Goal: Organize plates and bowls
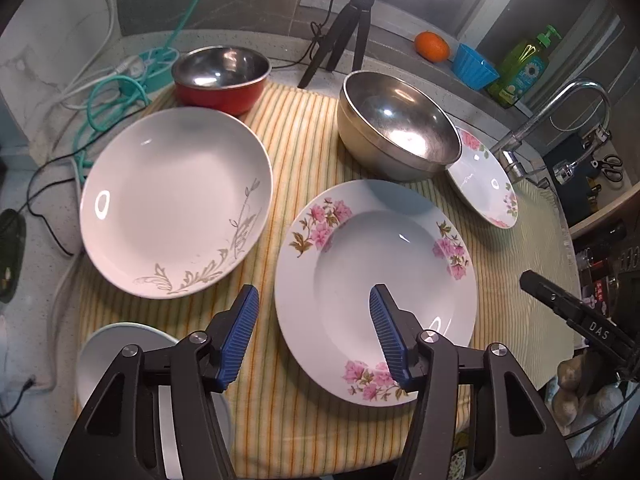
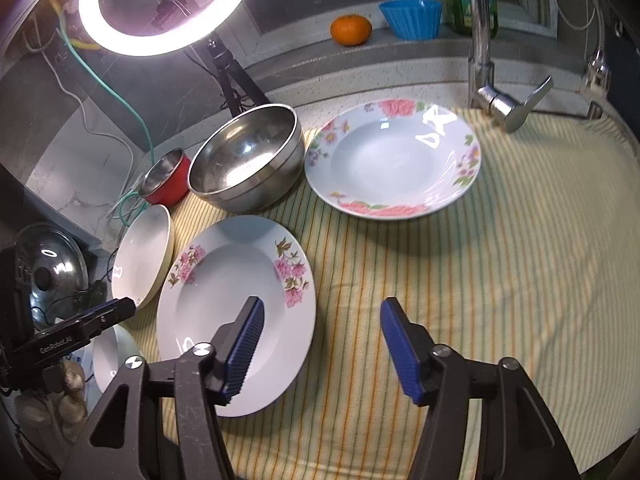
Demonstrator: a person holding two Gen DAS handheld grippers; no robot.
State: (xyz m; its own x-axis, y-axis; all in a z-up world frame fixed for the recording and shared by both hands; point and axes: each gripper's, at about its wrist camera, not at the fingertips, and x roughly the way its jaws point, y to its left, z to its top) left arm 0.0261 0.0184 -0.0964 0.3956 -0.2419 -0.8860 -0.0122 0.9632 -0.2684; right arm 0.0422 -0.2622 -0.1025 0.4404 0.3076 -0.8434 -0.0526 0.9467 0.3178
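Observation:
A striped cloth [image 1: 288, 128] holds a white plate with pink flowers [image 1: 372, 256], a white plate with a grey leaf pattern [image 1: 172, 200], a rose-rimmed plate [image 1: 486, 184], a large steel bowl [image 1: 396, 124] and a red steel-lined bowl [image 1: 220, 74]. A small white plate [image 1: 120, 348] sits at the near left. My left gripper [image 1: 314, 294] is open, its jaws straddling the near-left rim of the pink-flower plate. My right gripper [image 2: 322, 306] is open above the cloth, just right of the pink-flower plate [image 2: 232, 300]. The rose-rimmed plate [image 2: 392, 160] lies beyond it.
A ring light on a tripod [image 1: 344, 40] stands at the back. A faucet [image 2: 486, 60] rises at the back right. An orange [image 2: 351, 30], a blue cup [image 2: 412, 18] and a green soap bottle [image 1: 524, 64] sit on the ledge. Cables [image 1: 120, 80] lie at the left.

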